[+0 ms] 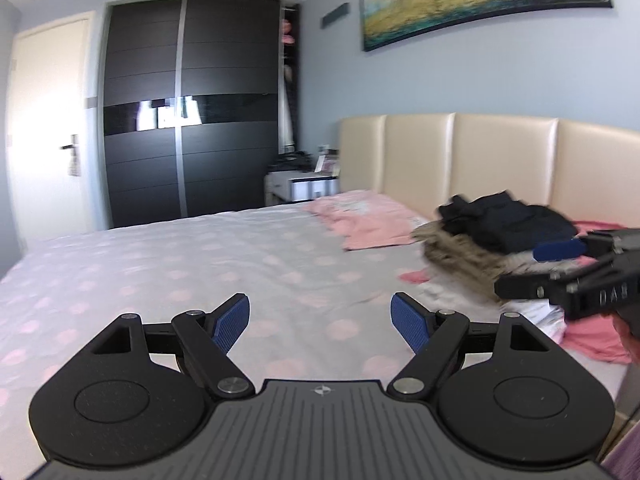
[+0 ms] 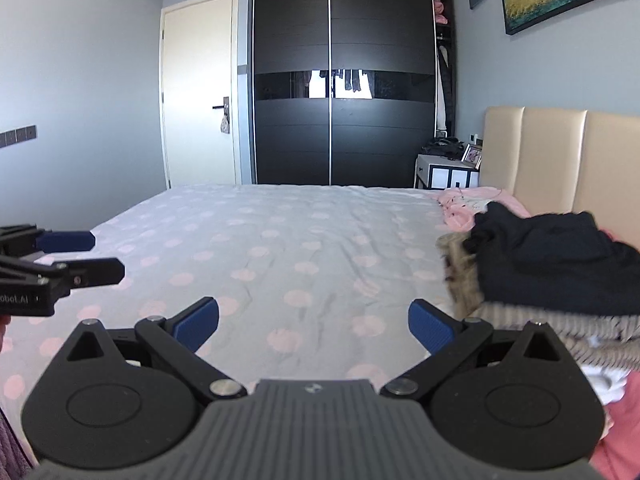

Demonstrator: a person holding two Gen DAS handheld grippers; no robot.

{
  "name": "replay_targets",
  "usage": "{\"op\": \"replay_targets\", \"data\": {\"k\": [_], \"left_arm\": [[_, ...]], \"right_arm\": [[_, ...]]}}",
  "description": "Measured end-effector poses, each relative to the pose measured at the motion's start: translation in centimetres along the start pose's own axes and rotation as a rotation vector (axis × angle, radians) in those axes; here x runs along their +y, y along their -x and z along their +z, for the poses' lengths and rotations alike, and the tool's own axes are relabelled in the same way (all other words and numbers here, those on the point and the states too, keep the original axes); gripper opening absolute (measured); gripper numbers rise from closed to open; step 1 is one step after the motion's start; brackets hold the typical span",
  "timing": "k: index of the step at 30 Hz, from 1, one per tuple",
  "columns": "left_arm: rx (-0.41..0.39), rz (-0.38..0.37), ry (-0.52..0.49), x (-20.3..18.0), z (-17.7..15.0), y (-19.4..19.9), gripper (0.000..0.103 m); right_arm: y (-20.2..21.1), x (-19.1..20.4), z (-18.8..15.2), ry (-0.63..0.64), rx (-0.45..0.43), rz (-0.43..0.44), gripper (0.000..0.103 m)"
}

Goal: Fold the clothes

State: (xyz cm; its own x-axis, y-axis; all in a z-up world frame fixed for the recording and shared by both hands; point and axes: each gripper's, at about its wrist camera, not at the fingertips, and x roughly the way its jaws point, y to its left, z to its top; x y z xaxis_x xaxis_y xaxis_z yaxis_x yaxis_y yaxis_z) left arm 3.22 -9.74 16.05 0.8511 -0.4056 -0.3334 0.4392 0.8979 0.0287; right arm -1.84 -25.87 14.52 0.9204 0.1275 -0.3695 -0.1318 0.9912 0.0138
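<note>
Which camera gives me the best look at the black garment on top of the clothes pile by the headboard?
The right wrist view: the crumpled black garment fills the right side, close and fairly sharp, lying on a striped grey-and-white piece. The left wrist view shows the same black garment smaller, farther off and blurred, with the right gripper crossing in front of the pile.

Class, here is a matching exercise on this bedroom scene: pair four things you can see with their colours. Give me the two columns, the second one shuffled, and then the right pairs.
Things:
1. wardrobe doors
2. headboard
3. garment on top of the clothes pile
4. pads on the gripper fingers

Colours:
A. blue
B. black
C. dark brown with a glossy band
D. cream

Pairs: 1-C, 2-D, 3-B, 4-A
</note>
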Motion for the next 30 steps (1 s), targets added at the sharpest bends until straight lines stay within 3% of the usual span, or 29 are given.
{"op": "replay_targets", "data": {"k": [6,11,14,18,26,30], "left_arm": [[-0.003,0.126,0.085,1.7,-2.8,1.6,0.078],[-0.005,0.2,0.148,3.7,-5.9,3.0,0.08],[0.021,0.23,0.178,4.8,-8.1,3.3,0.081],[0.065,0.265,0.198,5.8,-11.0,3.5,0.082],[0.127,0.325,0.212,7.0,-14.4,3.0,0.083],[0.152,0.365,0.206,7.1,-15.3,2.0,0.083]], "right_arm": [[-1.5,5.3,-4.1,-0.088,0.02,0.013,0.102],[-2.1,8.7,-9.0,-0.132,0.011,-0.116,0.102],[-2.8,10.7,-11.0,-0.035,0.033,-0.167,0.102],[-3.4,11.8,-11.6,-0.015,0.066,-0.111,0.102],[-4.2,12.5,-11.9,-0.058,0.038,-0.172,0.102],[-5.3,13.0,-12.3,-0.065,0.056,-0.155,0.102]]}}
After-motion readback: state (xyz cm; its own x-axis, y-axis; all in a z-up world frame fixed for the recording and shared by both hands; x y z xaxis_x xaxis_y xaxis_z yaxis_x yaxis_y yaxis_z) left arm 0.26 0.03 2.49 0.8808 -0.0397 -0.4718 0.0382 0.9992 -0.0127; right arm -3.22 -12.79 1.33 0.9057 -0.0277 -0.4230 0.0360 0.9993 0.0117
